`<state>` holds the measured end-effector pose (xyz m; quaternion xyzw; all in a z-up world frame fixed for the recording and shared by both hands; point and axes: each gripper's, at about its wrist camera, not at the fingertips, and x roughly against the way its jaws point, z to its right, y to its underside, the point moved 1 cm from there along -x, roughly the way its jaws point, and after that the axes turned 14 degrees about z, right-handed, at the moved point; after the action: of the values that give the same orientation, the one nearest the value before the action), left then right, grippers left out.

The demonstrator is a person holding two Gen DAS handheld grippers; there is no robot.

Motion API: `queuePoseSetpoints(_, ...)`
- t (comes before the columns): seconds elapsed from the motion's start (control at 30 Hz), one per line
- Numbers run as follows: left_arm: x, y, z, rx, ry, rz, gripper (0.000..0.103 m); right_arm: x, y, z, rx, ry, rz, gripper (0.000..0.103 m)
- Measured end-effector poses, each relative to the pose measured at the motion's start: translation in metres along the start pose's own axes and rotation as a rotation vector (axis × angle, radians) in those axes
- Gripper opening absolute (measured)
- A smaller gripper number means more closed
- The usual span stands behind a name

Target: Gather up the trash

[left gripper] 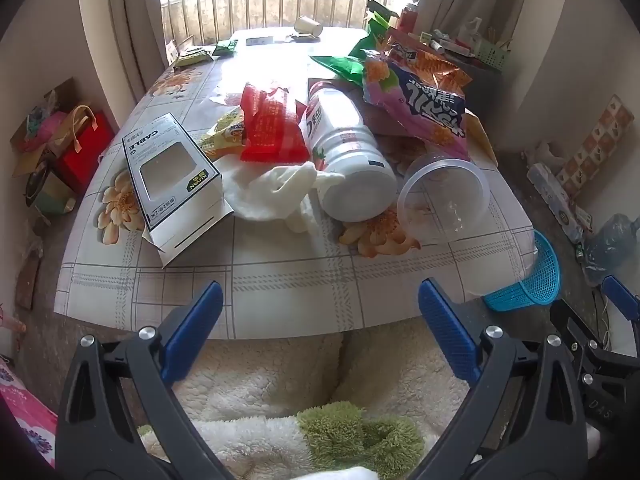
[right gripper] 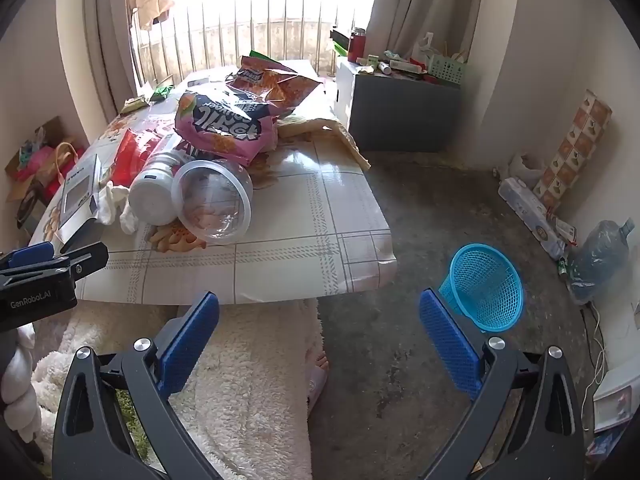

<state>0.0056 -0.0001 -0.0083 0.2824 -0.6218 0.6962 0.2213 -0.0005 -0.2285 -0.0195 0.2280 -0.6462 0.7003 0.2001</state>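
Note:
Trash lies on a low table (left gripper: 280,280): a white cable box (left gripper: 172,184), crumpled white tissue (left gripper: 276,192), a red wrapper (left gripper: 272,124), a white bottle on its side (left gripper: 348,152), a clear plastic cup on its side (left gripper: 444,196) and a pink snack bag (left gripper: 416,100). A blue mesh basket (right gripper: 484,286) stands on the floor right of the table. My left gripper (left gripper: 320,316) is open and empty at the table's near edge. My right gripper (right gripper: 320,320) is open and empty, off the table's near right corner, left of the basket.
More wrappers (left gripper: 192,54) and a paper cup (left gripper: 308,26) lie at the table's far end. A grey cabinet (right gripper: 400,112) stands behind on the right. Bags (left gripper: 80,148) sit on the floor at left. A fluffy white blanket (right gripper: 248,380) lies below the grippers.

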Motion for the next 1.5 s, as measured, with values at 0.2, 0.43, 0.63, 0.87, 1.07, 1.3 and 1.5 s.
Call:
queuePoseSetpoints(0.2,0.004,0.000,0.001,0.016,-0.015,0.022,0.094,0.000,0.000,0.001,0.000,-0.002,0.001,0.097)
queuePoseSetpoints(0.43,0.004,0.000,0.007,-0.008,0.024,0.008,0.094,0.001,0.001,0.003,-0.003,-0.003,0.002,0.097)
queuePoseSetpoints(0.63,0.005,-0.001,0.006,-0.012,0.028,0.007,0.094,0.002,0.002,0.003,-0.002,-0.001,0.003,0.097)
queuePoseSetpoints(0.87,0.005,0.001,0.008,-0.016,0.030,0.007,0.094,0.002,0.001,0.004,-0.002,-0.003,0.001,0.097)
queuePoseSetpoints(1.07,0.003,0.004,0.009,-0.018,0.030,0.003,0.094,0.000,0.002,0.005,-0.002,0.000,0.001,0.097)
queuePoseSetpoints(1.3,0.002,0.005,0.009,-0.019,0.030,0.002,0.094,0.001,0.003,0.005,-0.001,0.000,0.001,0.097)
queuePoseSetpoints(1.5,0.001,0.007,0.009,-0.023,0.033,0.000,0.094,0.001,0.003,0.004,-0.002,0.000,-0.001,0.097)
